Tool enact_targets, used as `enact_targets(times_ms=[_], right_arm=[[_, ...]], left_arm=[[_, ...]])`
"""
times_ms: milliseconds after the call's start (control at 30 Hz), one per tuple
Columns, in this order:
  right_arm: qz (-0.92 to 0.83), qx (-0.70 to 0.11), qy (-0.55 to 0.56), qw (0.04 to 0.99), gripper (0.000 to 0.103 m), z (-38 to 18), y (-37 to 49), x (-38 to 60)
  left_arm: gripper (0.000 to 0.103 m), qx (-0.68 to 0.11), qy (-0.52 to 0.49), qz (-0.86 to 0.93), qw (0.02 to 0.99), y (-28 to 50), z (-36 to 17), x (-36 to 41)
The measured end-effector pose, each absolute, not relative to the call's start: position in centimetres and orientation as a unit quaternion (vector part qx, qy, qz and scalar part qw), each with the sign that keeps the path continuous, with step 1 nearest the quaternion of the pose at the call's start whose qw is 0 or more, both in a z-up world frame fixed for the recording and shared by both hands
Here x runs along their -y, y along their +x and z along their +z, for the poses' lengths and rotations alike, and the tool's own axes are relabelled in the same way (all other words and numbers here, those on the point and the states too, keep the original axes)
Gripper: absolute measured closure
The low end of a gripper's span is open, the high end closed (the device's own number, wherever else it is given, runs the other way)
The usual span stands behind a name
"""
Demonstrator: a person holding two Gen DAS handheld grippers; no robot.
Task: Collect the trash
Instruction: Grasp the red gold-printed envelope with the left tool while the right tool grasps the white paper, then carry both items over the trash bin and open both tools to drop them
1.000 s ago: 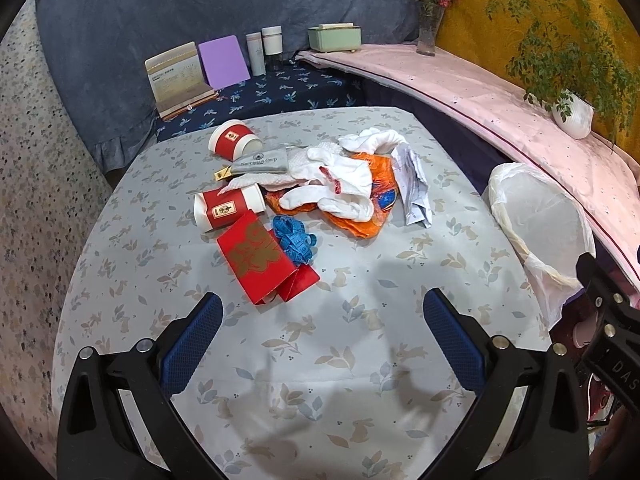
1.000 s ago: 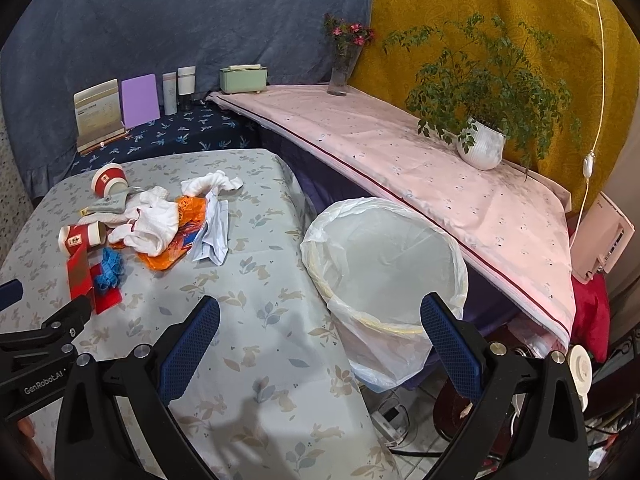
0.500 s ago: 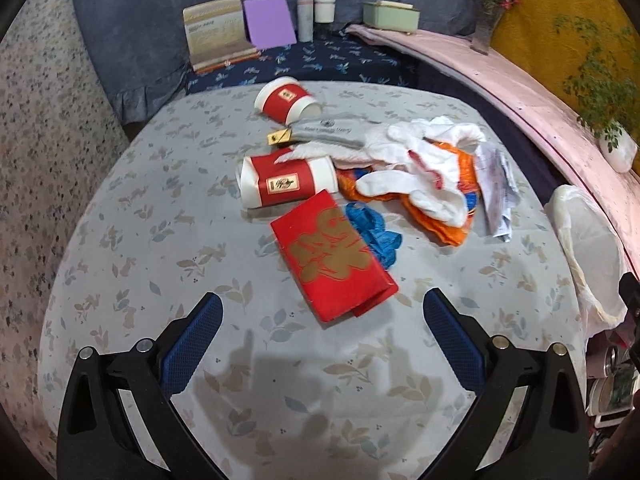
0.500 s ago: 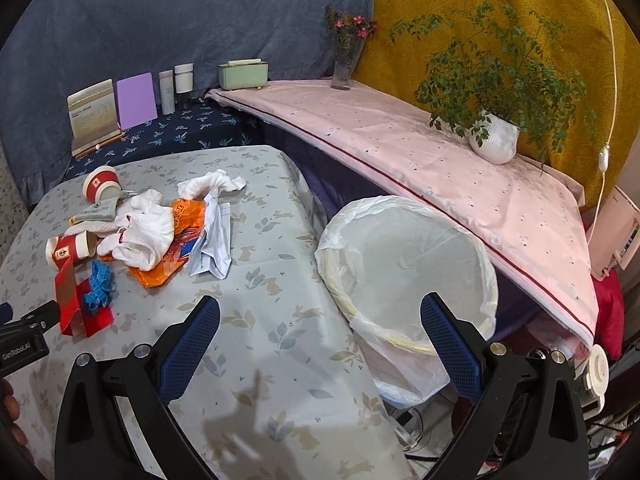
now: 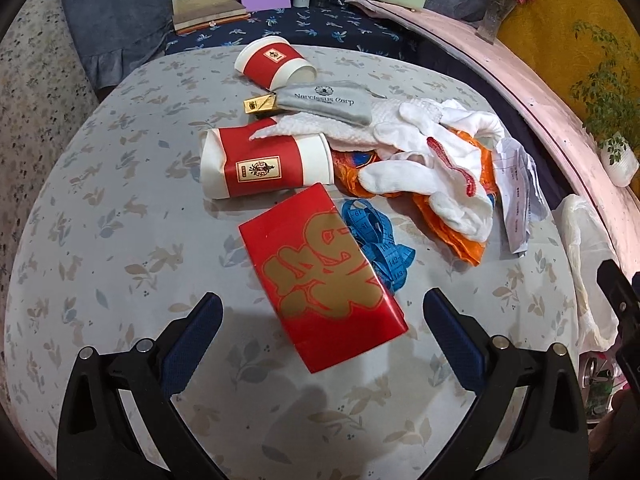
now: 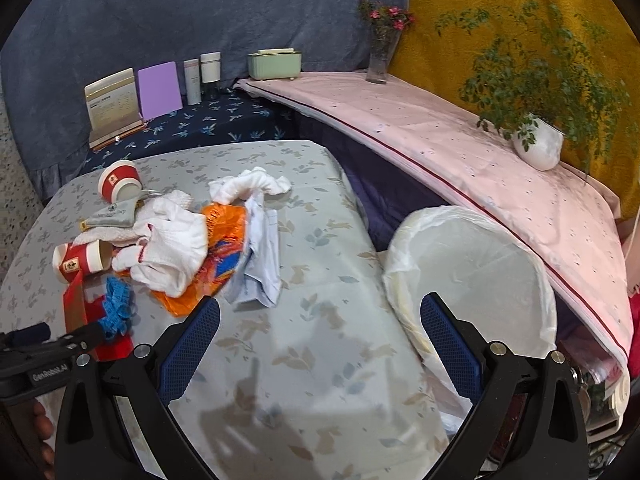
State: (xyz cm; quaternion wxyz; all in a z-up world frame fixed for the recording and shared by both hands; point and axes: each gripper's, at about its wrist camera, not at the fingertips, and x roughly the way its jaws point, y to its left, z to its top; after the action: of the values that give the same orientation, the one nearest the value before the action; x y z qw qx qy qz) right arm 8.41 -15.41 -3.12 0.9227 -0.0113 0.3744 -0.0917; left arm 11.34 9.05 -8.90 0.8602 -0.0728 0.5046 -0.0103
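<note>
Trash lies in a loose heap on the table (image 5: 100,216), which wears a grey cloth printed with leaves and rabbits. We hold the left hand-held gripper (image 5: 318,318) wide open and empty just above the cloth, its blue-padded fingers on either side of the near end of a red envelope (image 5: 320,276) with gold lettering. A blue measuring tape (image 5: 378,240) is bunched against the envelope's right edge. Just beyond the envelope a red-and-white paper cup (image 5: 264,164) lies on its side, and a second paper cup (image 5: 276,65) lies tipped over farther back. Between the two cups are a small gold box (image 5: 260,103) and a grey pouch (image 5: 328,102). White gloves (image 5: 424,164) sprawl over an orange plastic wrapper (image 5: 460,236), with a crumpled paper receipt (image 5: 516,192) at the right of the heap.

Our right hand-held gripper (image 6: 320,328) is also spread open and holds nothing. It hangs above the table's right side, near the receipt (image 6: 260,264). A bin lined with a white plastic bag (image 6: 472,276) stands just off the table's right edge, below a shelf draped in pink cloth (image 6: 480,160).
</note>
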Motion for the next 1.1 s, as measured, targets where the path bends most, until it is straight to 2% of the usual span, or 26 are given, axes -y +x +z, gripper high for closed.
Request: enact_targets(times_ms=[33,167,200,433,533,600,633,733,800,933,1100], right_arm=[[-0.087,-0.374,-0.011,0.923,0.007,-3.2,8.9,15.1],[-0.072,-0.374,-0.01,0.924,0.007,-3.5,10.9,14.2],[-0.069,-0.375,-0.008,0.924,0.007,-3.7,11.4,14.0],[-0.051,-0.388,0.003,0.92,0.008,-5.3,16.0,13.0],[-0.048,-0.398,0.002,0.916,0.016,-6.2,17.7,12.6],[-0.045,-0.408,0.002,0.912,0.03,-7.0,18.6,12.5],[-0.043,-0.414,0.003,0.909,0.034,-7.4,18.9,12.5],[-0.034,-0.425,0.008,0.905,0.058,-8.2,19.1,12.6],[-0.032,-0.432,0.011,0.901,0.08,-8.6,19.0,12.8],[-0.022,-0.429,0.024,0.903,0.085,-8.4,18.2,13.4],[-0.02,-0.41,0.035,0.911,0.085,-6.5,16.4,14.4]], left_arm=[[0.01,-0.506,-0.074,-0.01,0.859,11.5,-9.0,-9.1],[0.035,-0.521,-0.081,-0.035,0.849,11.8,-9.7,-9.4],[0.039,-0.524,-0.084,-0.041,0.847,11.9,-9.8,-9.5],[0.042,-0.515,-0.093,-0.055,0.85,11.2,-9.1,-10.7],[0.043,-0.512,-0.097,-0.056,0.852,10.9,-8.7,-11.2],[0.043,-0.511,-0.099,-0.058,0.852,10.7,-8.5,-11.5],[0.043,-0.51,-0.099,-0.058,0.852,10.6,-8.4,-11.7],[0.044,-0.504,-0.094,-0.057,0.857,10.2,-7.8,-11.9],[0.045,-0.501,-0.092,-0.057,0.859,10.0,-7.4,-12.0],[0.055,-0.497,-0.089,-0.057,0.861,9.8,-7.0,-12.0],[0.059,-0.49,-0.086,-0.057,0.866,9.4,-6.3,-11.8]])
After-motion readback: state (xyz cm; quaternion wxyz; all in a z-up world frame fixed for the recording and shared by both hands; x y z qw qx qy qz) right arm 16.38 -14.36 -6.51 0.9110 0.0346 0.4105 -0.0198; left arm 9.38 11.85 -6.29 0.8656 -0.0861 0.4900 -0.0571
